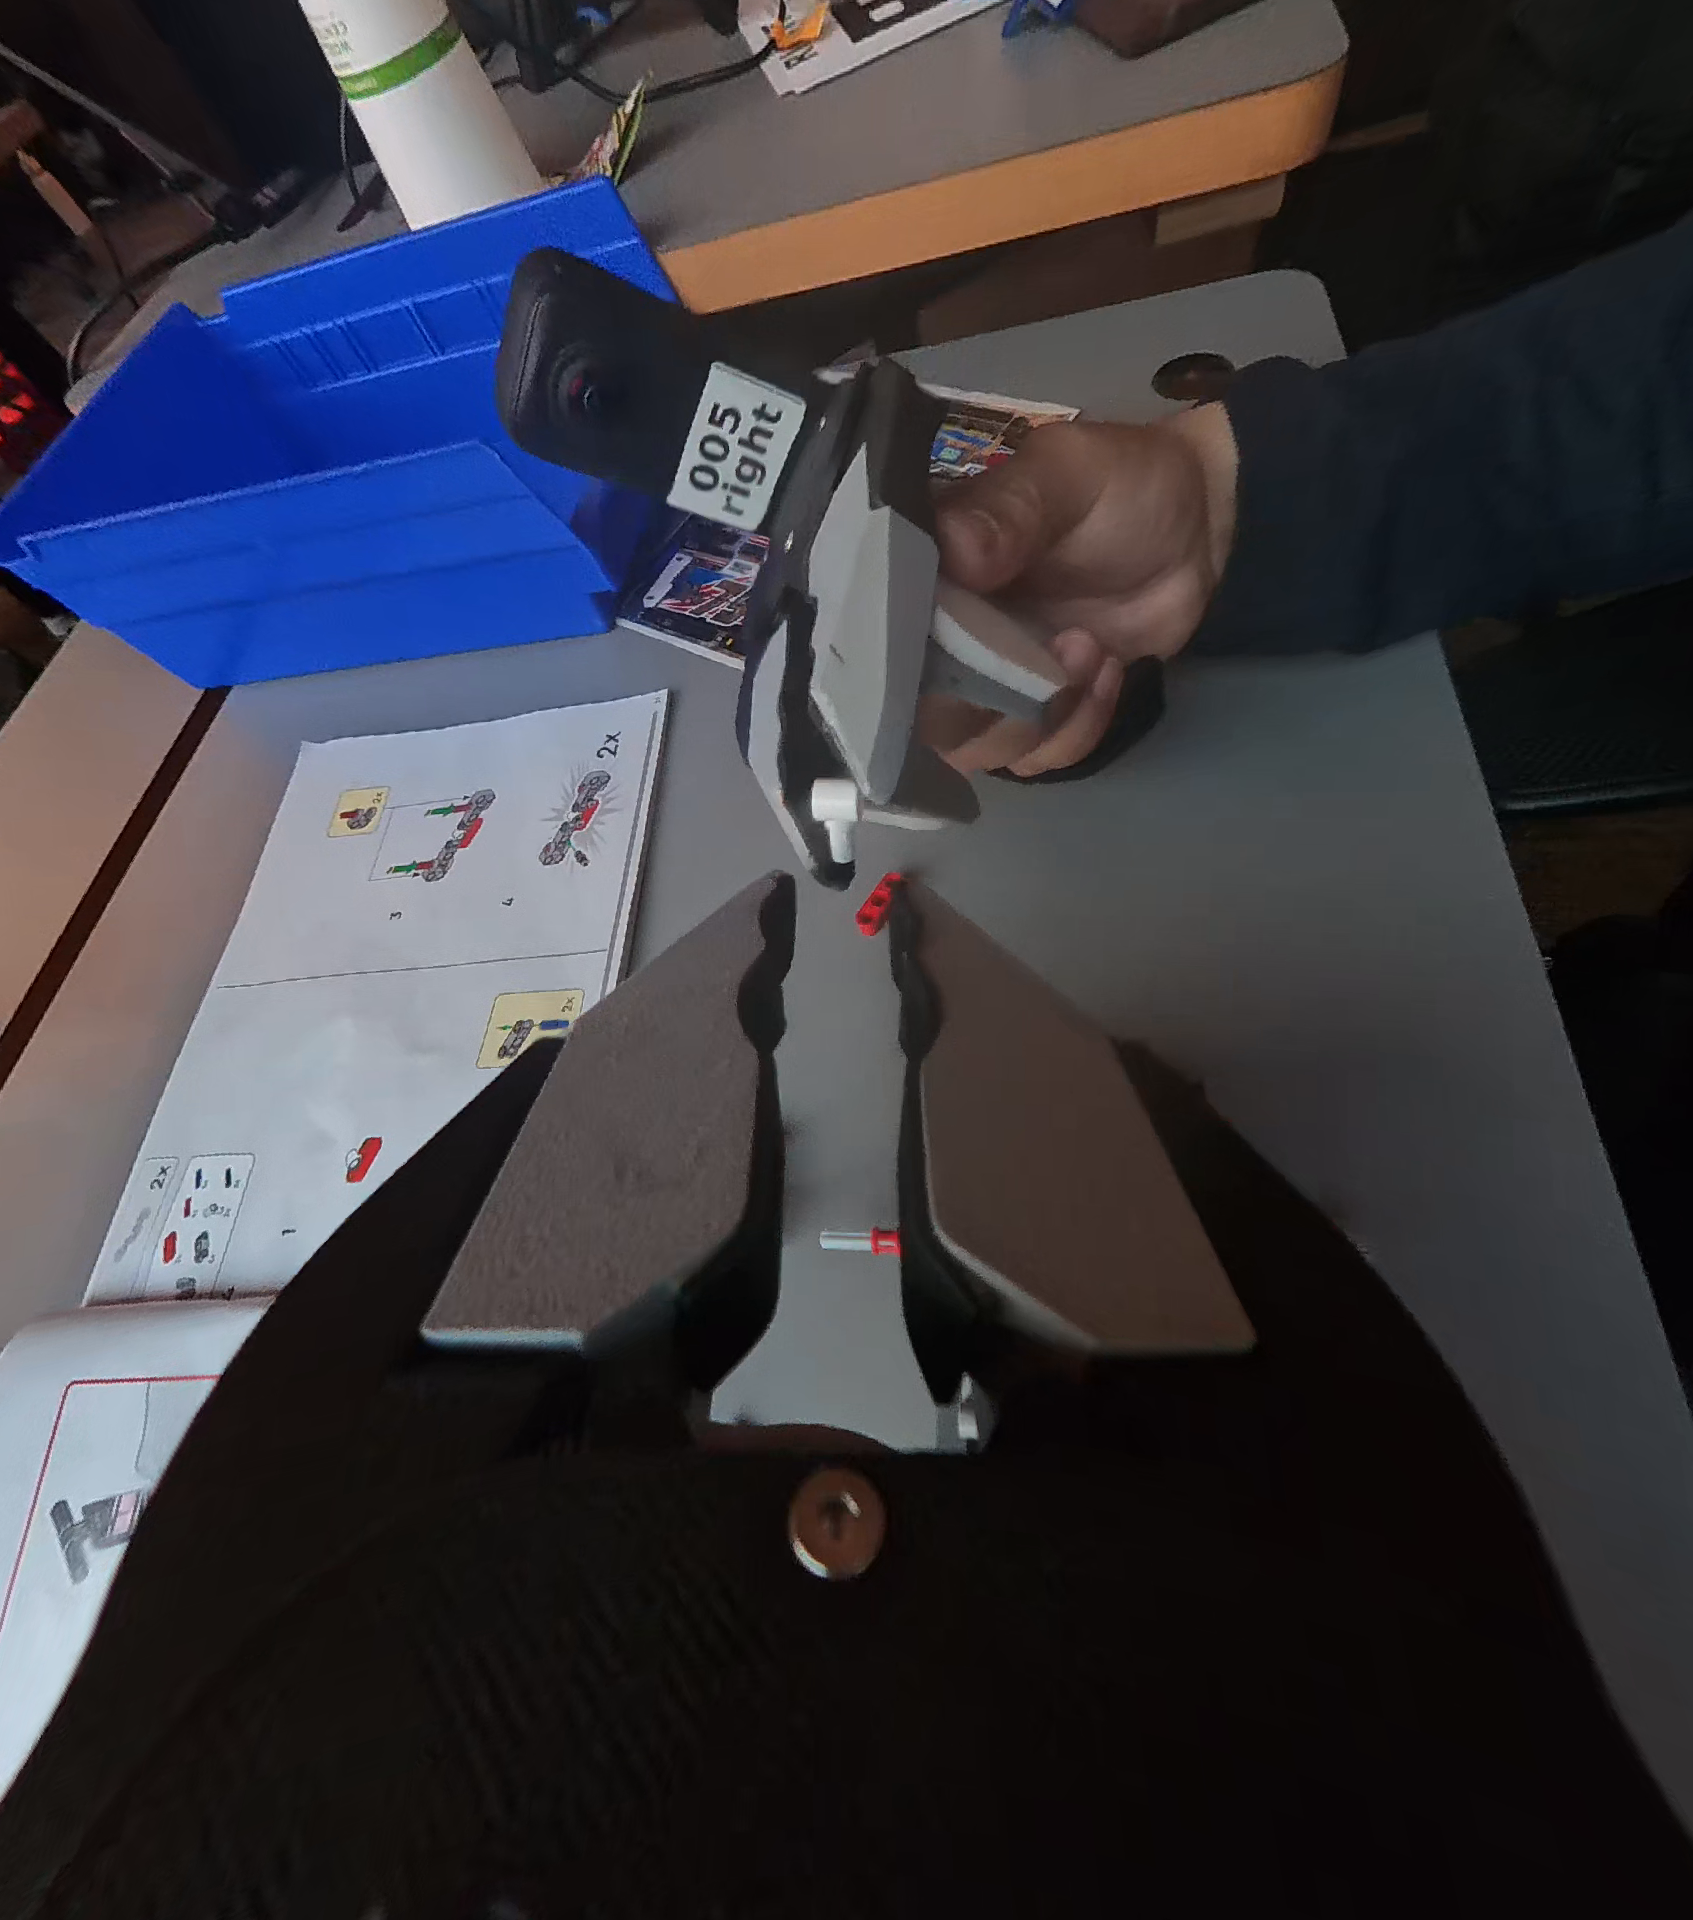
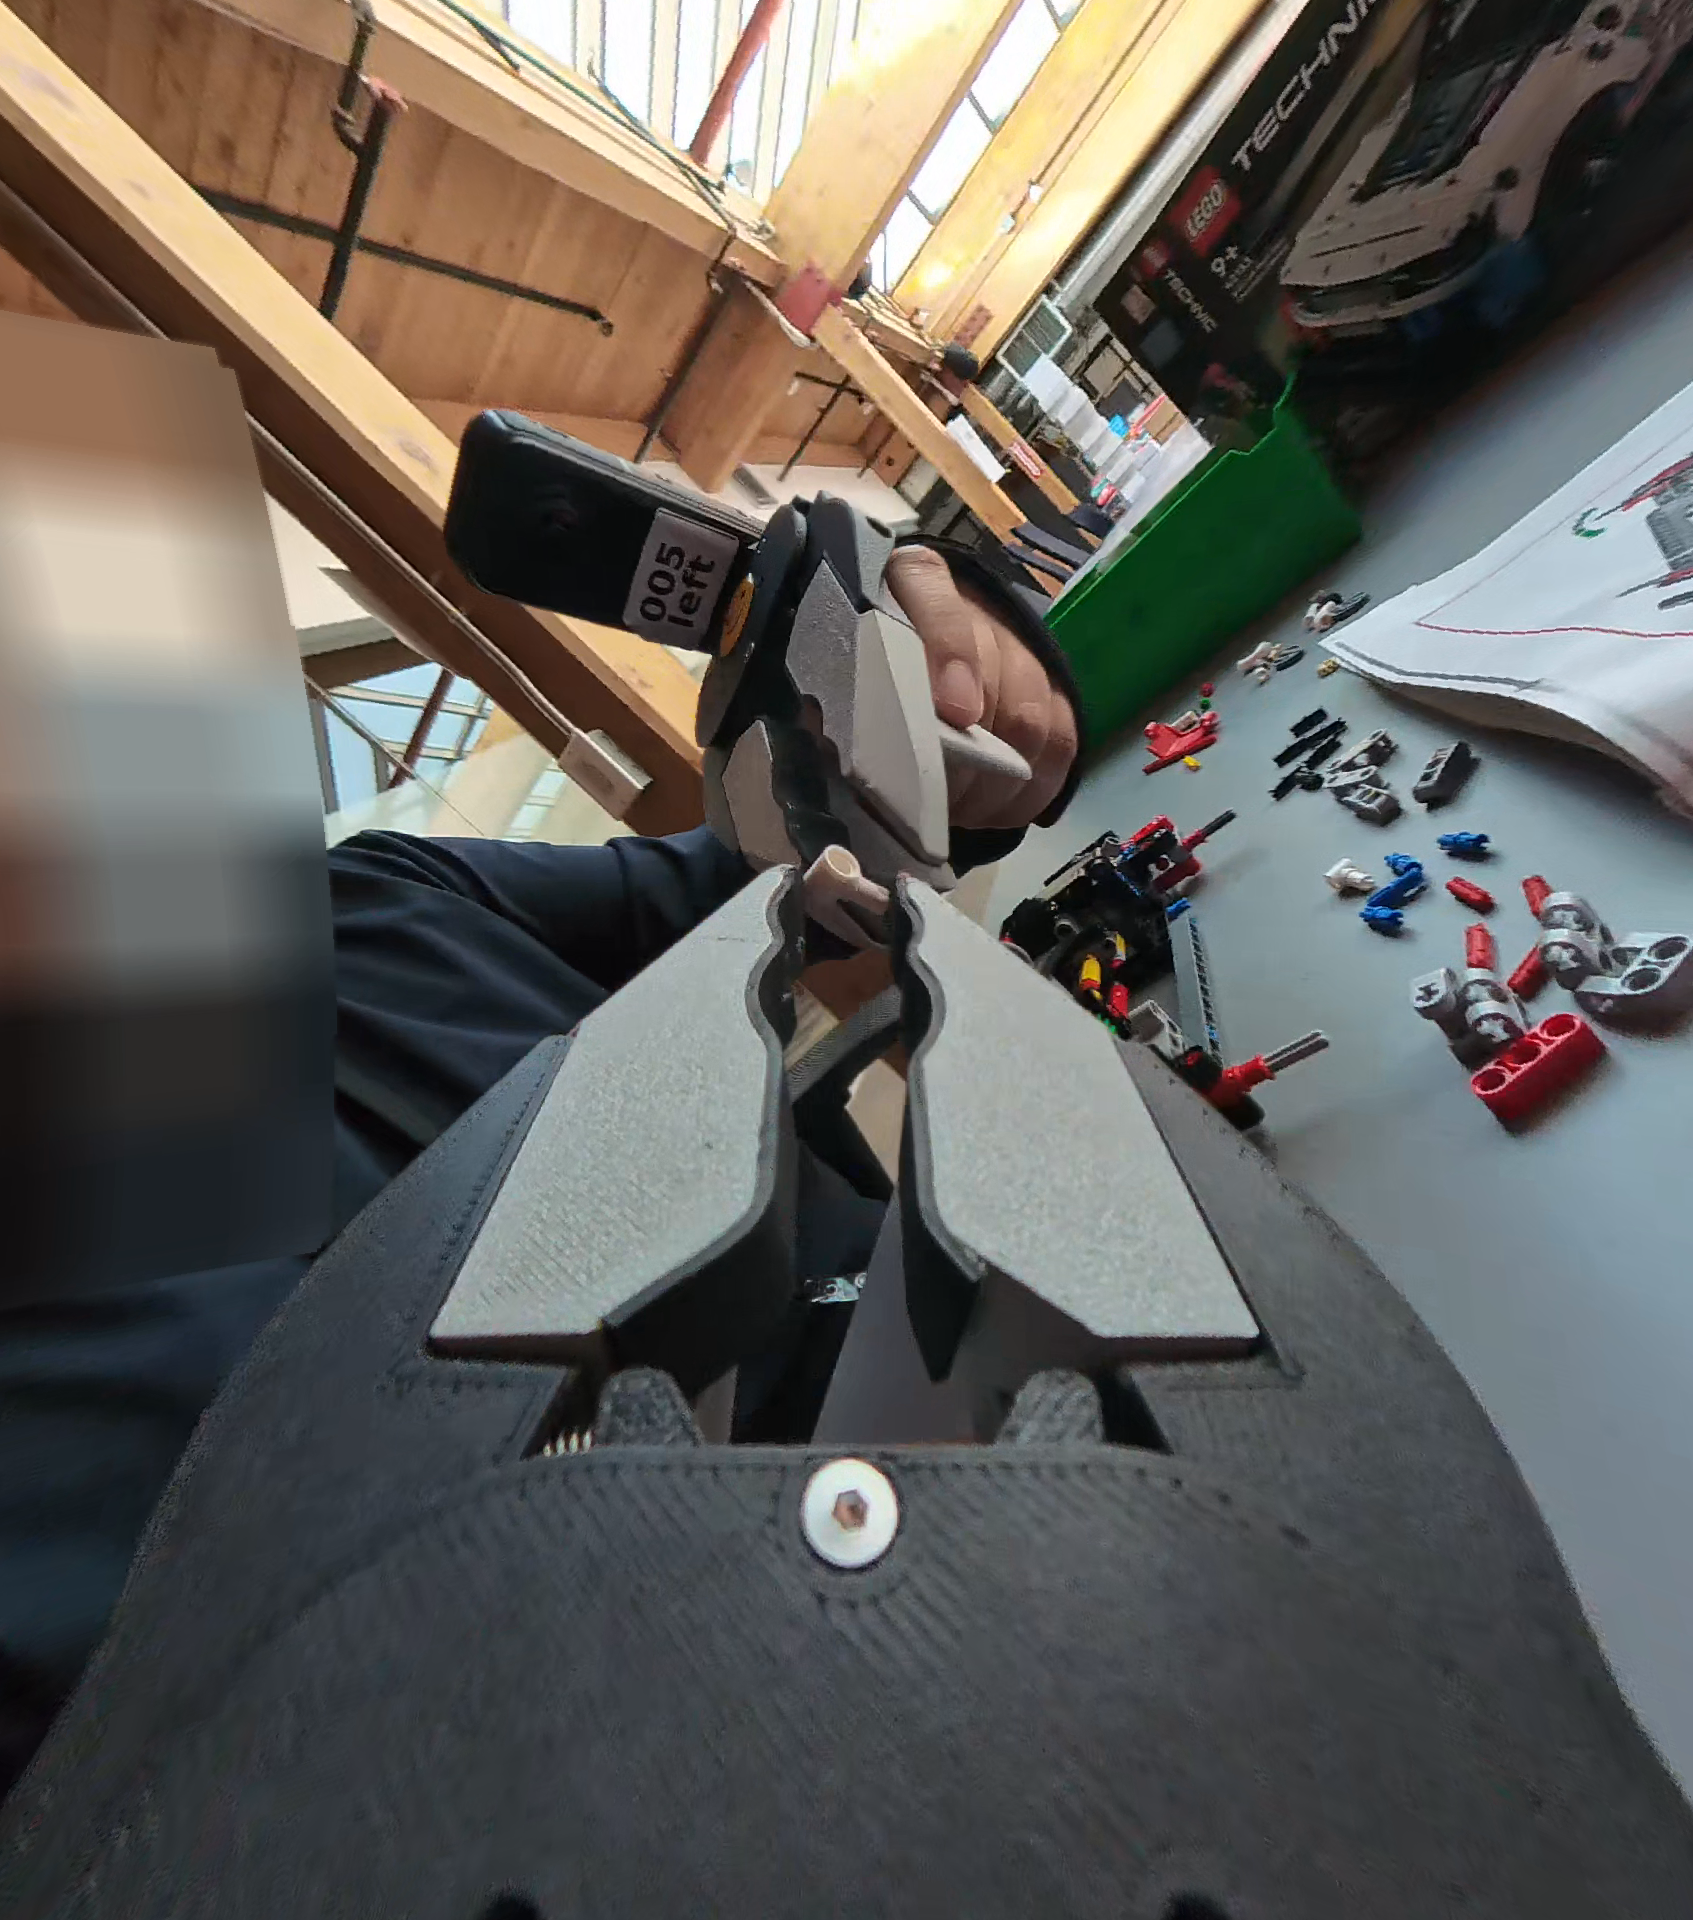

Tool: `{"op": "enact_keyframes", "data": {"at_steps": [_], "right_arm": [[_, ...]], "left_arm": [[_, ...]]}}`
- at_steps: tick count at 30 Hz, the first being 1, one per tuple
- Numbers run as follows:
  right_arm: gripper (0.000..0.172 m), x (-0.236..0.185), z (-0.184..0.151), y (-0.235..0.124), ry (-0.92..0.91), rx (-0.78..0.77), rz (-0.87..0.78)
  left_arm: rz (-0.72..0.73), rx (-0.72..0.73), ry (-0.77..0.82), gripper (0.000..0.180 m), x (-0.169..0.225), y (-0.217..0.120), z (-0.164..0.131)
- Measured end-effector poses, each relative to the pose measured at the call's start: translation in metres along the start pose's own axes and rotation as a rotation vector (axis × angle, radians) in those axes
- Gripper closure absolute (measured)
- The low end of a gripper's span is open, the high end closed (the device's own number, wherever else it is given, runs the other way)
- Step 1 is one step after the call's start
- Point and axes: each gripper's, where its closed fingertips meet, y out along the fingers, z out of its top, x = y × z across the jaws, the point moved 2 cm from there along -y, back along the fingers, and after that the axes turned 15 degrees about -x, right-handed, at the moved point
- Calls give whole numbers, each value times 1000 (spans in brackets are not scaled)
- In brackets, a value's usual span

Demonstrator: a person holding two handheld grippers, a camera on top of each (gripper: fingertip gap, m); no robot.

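My right gripper (image 2: 847, 904) is shut on a small white elbow-shaped connector (image 2: 840, 883). In the left wrist view it (image 1: 826, 868) points down with the connector (image 1: 837, 821) at its tips, just beyond my left fingertips. My left gripper (image 1: 840, 888) is open, with bare table showing between its pads. A small red beam (image 1: 878, 900) sits right at its right fingertip (image 1: 909, 935), and the left pad is clear of it. A red-and-white pin (image 1: 861, 1242) lies on the grey table (image 1: 1237, 1039) between my left fingers. My left gripper also shows in the right wrist view (image 2: 806, 821), just behind the connector.
A blue bin (image 1: 302, 468) and an open instruction booklet (image 1: 426, 935) lie to the left. The right wrist view shows a black partly built model (image 2: 1112, 914), several loose red, blue and grey parts (image 2: 1538, 1049), a green bin (image 2: 1206, 561), a second booklet (image 2: 1600, 623) and a set box (image 2: 1444, 208). Only a small space, under 4 cm, lies between the two pairs of fingers.
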Motion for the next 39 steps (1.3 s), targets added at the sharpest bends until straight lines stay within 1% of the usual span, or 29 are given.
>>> {"op": "enact_keyframes", "data": {"at_steps": [6,13,15,18,20,24,26,28,31,39], "right_arm": [[159,0,-2,3,21,-13,31],[159,2,-1,2,31,-5,27],[158,5,0,-3,13,-8,-34],[157,11,3,-12,-60,-8,-192],[154,11,4,-15,-141,-23,-286],[157,8,4,-12,-371,-86,-510],[157,10,0,-7,-431,-131,-575],[159,13,-3,-4,-461,-163,-617],[166,11,-4,-2,-486,-177,-623],[167,13,-6,-2,-505,-198,-656]], "left_arm": [[3,-1,11,172,4,0,6],[14,5,-49,179,0,1,7],[20,-13,-77,179,-3,3,5],[7,-37,-128,179,-4,5,2],[9,-55,-151,179,-7,7,-2],[-14,-84,-182,179,-6,9,-8],[-23,-89,-183,179,-4,9,-8],[-28,-92,-178,179,-3,10,-7],[-27,-108,-170,179,-2,12,-7],[-55,-127,-198,179,-2,17,-9]]}}
